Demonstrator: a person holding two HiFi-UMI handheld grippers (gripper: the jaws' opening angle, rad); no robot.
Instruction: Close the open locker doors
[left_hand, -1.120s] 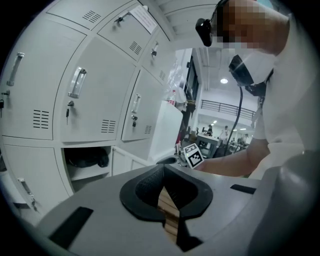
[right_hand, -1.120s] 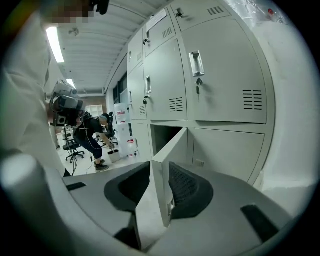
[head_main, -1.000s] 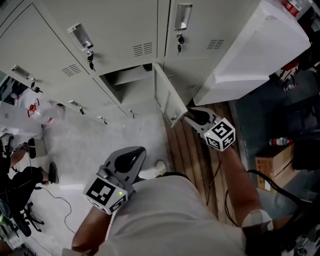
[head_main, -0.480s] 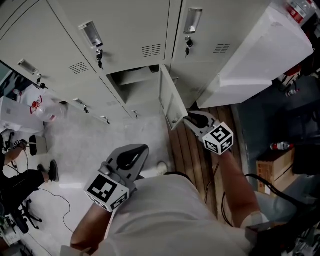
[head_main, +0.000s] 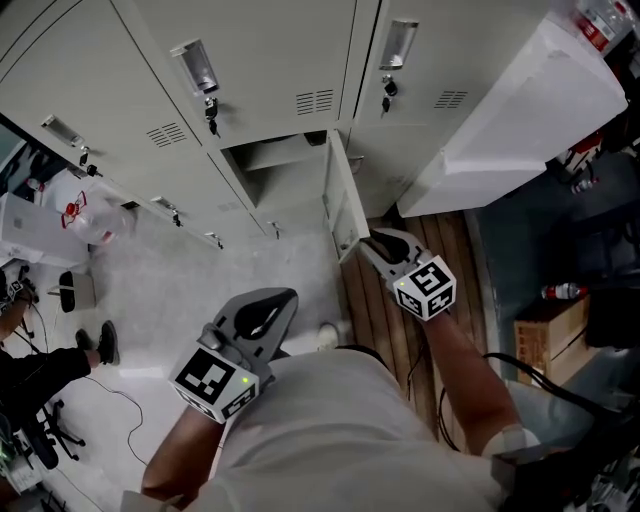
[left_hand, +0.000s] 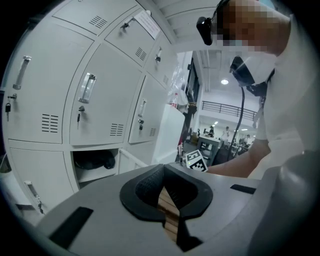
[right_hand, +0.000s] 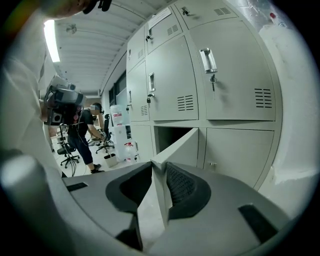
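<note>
Now in hand: closing the lower-row locker door (head_main: 341, 205), which stands ajar and edge-on at the right side of its open compartment (head_main: 272, 160).
Right tool (head_main: 372, 240): clamped on the door's free edge.
Left tool (head_main: 283, 298): clenched, empty, well back from the door.
Next move: likely pushing that edge toward the compartment until flush, then letting go.

Locker door (head_main: 342, 205) — smooth, matt painted metal; floor planks (head_main: 378, 312) — bare wood; other floor (head_main: 200, 280) pale, speckled, hard-looking.
</note>
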